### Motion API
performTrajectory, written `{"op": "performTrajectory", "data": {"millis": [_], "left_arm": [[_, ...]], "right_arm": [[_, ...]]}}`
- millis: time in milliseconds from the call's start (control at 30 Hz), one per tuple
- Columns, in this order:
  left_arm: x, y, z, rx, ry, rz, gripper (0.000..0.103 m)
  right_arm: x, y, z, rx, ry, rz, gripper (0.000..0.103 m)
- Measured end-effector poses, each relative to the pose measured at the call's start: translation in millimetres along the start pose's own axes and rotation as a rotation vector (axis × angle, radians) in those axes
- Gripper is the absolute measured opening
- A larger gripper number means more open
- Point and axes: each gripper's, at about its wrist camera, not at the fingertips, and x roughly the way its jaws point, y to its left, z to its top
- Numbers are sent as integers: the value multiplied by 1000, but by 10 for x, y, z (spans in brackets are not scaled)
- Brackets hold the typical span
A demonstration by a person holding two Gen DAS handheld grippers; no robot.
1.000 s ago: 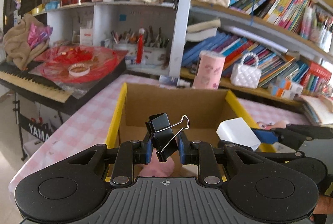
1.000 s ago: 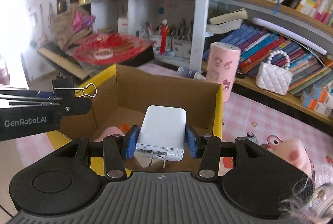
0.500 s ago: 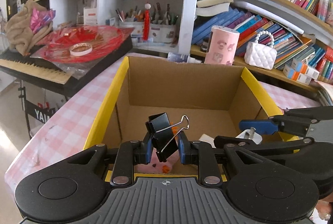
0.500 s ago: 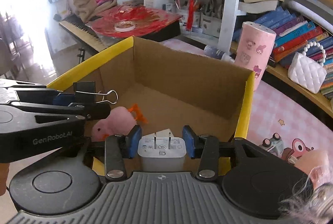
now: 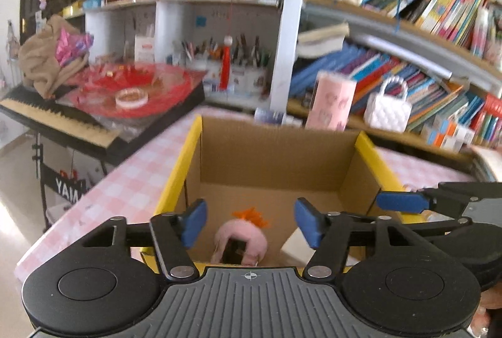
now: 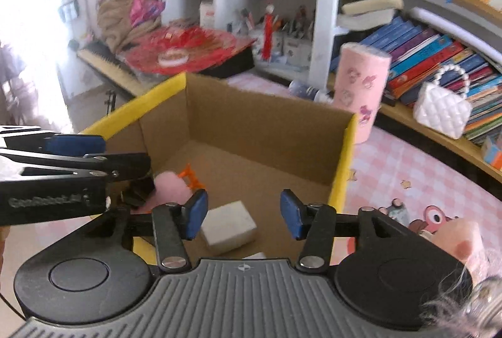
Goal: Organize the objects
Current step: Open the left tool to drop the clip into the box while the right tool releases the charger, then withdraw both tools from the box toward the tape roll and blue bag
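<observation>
Left wrist view
- Left gripper [image 5: 248, 223]: jaws opening over the near end of the box, nothing between the blue pads.
- Box [image 5: 273, 149]: open cardboard with yellow rims, on a pink checked tablecloth [image 5: 131, 181].
- Pink toy [image 5: 241, 239]: on the box floor below the jaws, orange tuft at its far end; a dark shape lies on its near side (too blurred to name).
- Charger [image 5: 293, 247]: white block, only a corner showing beside the right pad, on the box floor.
- Right gripper [image 5: 398, 202]: enters from the right edge, one blue pad above the box's right rim.
- Background: keyboard [image 5: 56, 121] with a red fan on it, pink cup [image 5: 332, 101], white bag [image 5: 387, 110], shelves of books.

Right wrist view
- Right gripper [image 6: 243, 214]: jaws opening, pads clear of everything.
- Charger [image 6: 229, 226]: lying flat on the box floor below and between the pads, nearer the left one, touching neither.
- Pink toy [image 6: 171, 185]: left of the charger, partly hidden by the left gripper [image 6: 75, 143], which reaches in over the left rim.
- Box [image 6: 260, 121]: far wall and right yellow rim in view.
- Outside the box: pink cup [image 6: 360, 90] just beyond the far right corner, a plush [image 6: 464, 240] at the lower right (mostly cut off).
</observation>
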Motion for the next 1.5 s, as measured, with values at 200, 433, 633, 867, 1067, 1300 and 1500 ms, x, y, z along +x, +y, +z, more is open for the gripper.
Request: {"op": "performTrajectory", "data": {"millis": [200,433,633,867,1067,1300,1500], "left_arm": [[-277,-72,30,13,-74,-15,86],[-543,-77,-107,24,-104,14,93],[-635,1,-330,11,-42,37,93],[-678,82,-591,-2,69,38,93],[-781,108,-690,10,83,31,93],[-859,98,-798,37,114,19,94],[-926,83,-880,65,135,6,94]], "right_arm": [[-320,0,-3,36,-85,-69,57],[-616,93,-141,58,-116,-157,63],[-691,261,-409,85,-59,-193,65],[-705,466,-716,61,31,-228,71],[-759,576,-841,53,62,-248,74],[-876,616,-959,93,76,-269,76],[-979,682,-1071,118,85,-285,76]]}}
